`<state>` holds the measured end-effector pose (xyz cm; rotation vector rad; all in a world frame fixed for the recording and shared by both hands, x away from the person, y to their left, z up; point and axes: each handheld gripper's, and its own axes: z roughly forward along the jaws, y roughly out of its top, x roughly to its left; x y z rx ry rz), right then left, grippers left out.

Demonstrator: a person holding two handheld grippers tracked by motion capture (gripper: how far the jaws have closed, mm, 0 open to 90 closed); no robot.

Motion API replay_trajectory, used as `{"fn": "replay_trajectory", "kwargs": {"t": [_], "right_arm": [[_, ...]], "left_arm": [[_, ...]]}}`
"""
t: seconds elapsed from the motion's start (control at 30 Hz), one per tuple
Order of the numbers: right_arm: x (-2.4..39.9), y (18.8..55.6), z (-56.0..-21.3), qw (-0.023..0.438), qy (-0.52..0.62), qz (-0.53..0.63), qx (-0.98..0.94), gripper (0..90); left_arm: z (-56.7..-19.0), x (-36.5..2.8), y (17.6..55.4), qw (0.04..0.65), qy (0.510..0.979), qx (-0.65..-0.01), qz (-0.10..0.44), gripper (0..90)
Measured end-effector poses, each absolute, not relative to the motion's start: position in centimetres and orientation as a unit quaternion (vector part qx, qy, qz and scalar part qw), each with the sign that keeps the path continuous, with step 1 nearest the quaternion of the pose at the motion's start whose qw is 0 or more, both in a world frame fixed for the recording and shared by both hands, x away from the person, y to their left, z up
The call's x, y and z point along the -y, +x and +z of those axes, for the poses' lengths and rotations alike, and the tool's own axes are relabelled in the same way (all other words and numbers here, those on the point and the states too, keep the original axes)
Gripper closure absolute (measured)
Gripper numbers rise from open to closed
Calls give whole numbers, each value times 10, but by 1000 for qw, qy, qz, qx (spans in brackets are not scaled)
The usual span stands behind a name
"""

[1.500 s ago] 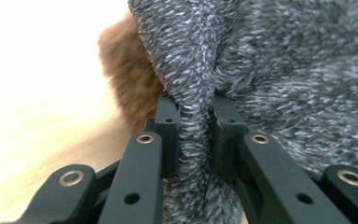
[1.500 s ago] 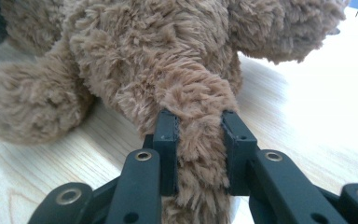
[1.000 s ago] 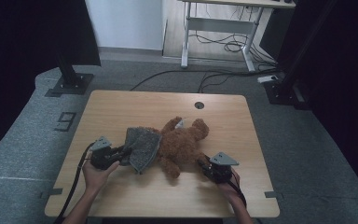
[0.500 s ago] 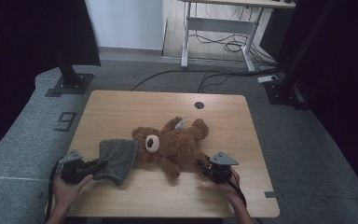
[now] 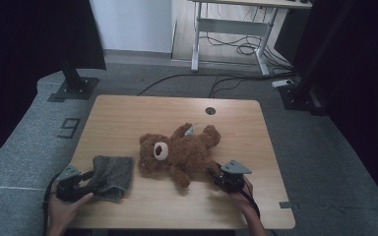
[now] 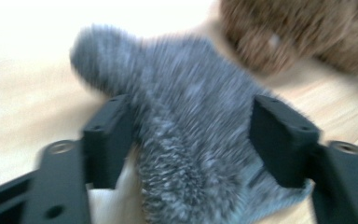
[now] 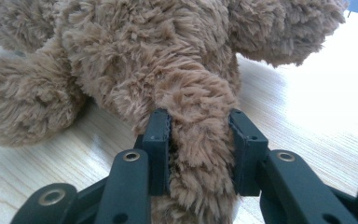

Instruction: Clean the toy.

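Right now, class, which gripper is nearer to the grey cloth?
Left. The left gripper has its jaws around the grey cloth. The right gripper is across the table, clamped on the teddy bear's leg.

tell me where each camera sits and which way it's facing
High view: above the person's side, looking forward and down on the wooden table; both hands enter from below.
Left gripper view: rides the left gripper, its parted black jaws flanking the fuzzy grey cloth.
Right gripper view: rides the right gripper, jaws clamped on a leg of the brown plush teddy bear.
All views share the bear.
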<state>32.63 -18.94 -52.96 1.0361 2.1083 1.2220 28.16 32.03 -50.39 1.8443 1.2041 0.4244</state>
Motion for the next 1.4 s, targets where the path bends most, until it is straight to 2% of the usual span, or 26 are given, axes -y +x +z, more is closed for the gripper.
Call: {"fn": "replay_trajectory", "kwargs": {"t": [0.07, 0.13, 0.23, 0.5, 0.53, 0.7, 0.93, 1.1, 1.4], "right_arm": [[190, 326, -529, 244, 379, 448, -772, 637], [190, 326, -529, 244, 379, 448, -772, 636], [190, 327, -529, 245, 379, 449, -771, 623], [190, 328, -528, 247, 377, 452, -770, 581], [190, 330, -528, 247, 378, 455, -767, 550], [186, 333, -530, 243, 375, 456, -770, 505], [174, 345, -532, 256, 383, 438, -772, 519], [173, 360, -531, 277, 403, 422, -763, 530], [191, 369, -535, 281, 425, 431, -744, 518]], "left_arm": [[-489, -316, 282, 444, 733, -477, 197, 203], [-476, -314, 283, 465, 726, -466, 202, 205], [-468, -297, 290, 469, 740, -443, 193, 208], [-492, -216, 340, 430, 798, -400, 134, 228], [-495, -207, 344, 427, 803, -397, 126, 233], [-509, -175, 359, 407, 816, -394, 116, 252], [-511, -162, 377, 389, 811, -411, 148, 279], [-511, -155, 391, 397, 805, -419, 141, 281], [-512, -140, 411, 398, 807, -414, 137, 299]]}}
